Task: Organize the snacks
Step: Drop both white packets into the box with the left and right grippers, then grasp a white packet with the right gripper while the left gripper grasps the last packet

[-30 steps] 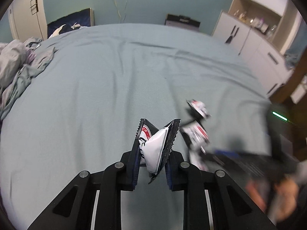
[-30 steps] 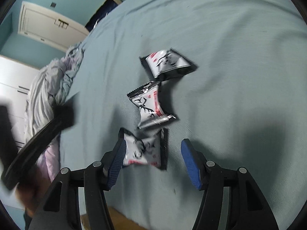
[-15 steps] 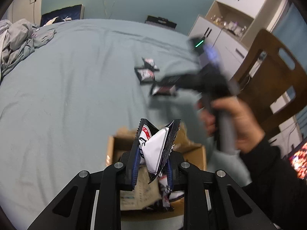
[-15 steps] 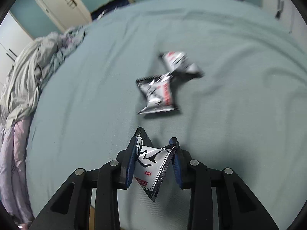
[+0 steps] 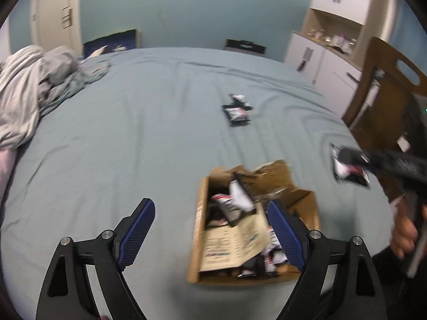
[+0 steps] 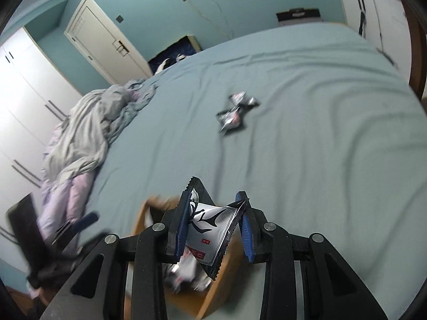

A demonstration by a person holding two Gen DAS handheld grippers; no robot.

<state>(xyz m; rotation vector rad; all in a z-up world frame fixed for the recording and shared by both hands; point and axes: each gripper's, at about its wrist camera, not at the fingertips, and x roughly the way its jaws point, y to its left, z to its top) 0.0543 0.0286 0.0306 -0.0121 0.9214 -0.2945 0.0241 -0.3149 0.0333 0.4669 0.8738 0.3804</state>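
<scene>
the held snack packet point(image 6: 210, 233) is a silver-white pouch with black markings and a small red label, clamped between the blue pads of the right gripper point(image 6: 214, 229); it sits above the near corner of the cardboard box point(image 6: 213, 282). the packet is squeezed across its middle, so its serrated sealed edges flare outward, one pointing up and away past the left pad, the other down toward the box; its long axis appears to run roughly along the fingers, though the crumpling makes this uncertain. in the left wrist view the cardboard box point(image 5: 198, 226) lies on the bed sheet point(image 5: 133, 133) with its flaps open and holds a loose heap of similar black, white and red packets point(image 5: 232, 205) plus a printed paper sheet point(image 5: 234, 242) lying over part of them. the left gripper point(image 5: 210, 229) is spread wide with nothing between its pads, its right finger over the box. two more packets point(image 5: 237, 109) lie together on the sheet beyond the box, well apart from it. a bundle of grey bedding point(image 5: 29, 85) lies at the left edge of the bed.
</scene>
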